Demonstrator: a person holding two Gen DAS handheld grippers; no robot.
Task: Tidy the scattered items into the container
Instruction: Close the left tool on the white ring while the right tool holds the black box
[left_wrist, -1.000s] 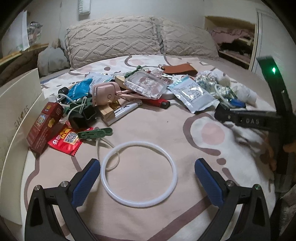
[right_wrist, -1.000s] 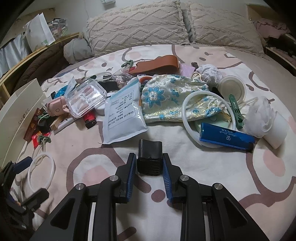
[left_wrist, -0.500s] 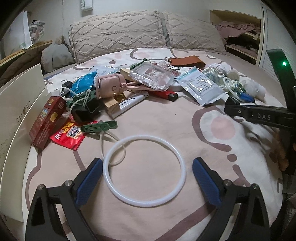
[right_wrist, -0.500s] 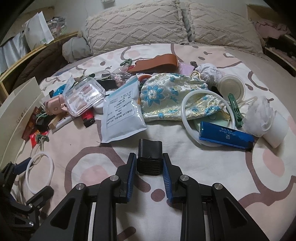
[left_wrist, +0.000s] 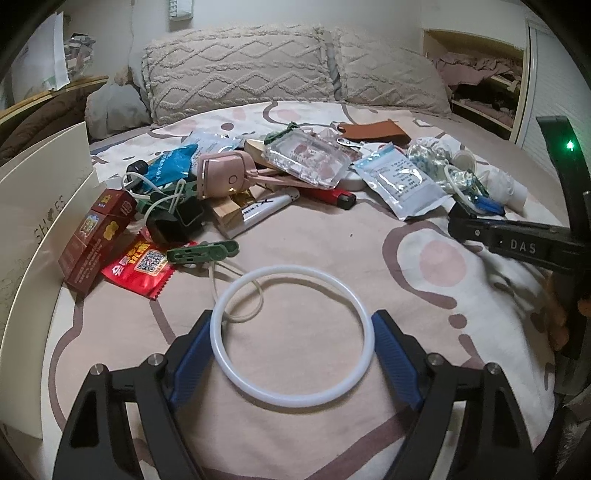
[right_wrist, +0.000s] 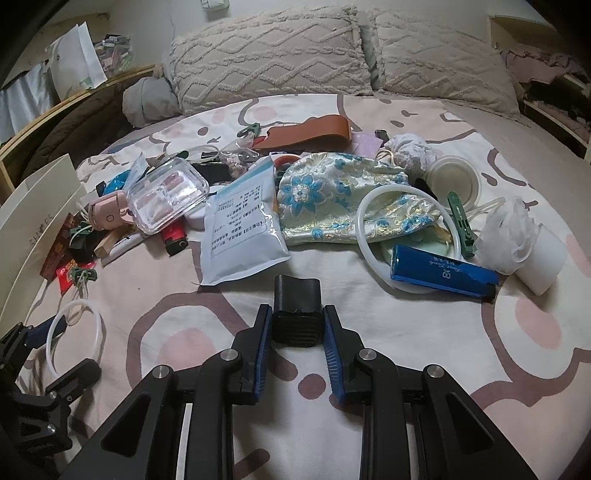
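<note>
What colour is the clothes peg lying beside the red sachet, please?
Dark green clothes peg; clearest in the left wrist view.

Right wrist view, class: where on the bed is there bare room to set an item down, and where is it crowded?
Bare bedspread lies right of the right gripper, below the blue box; another patch lies between the white ring and that gripper. Crowded: from the paper pouch to the pillows.
</note>
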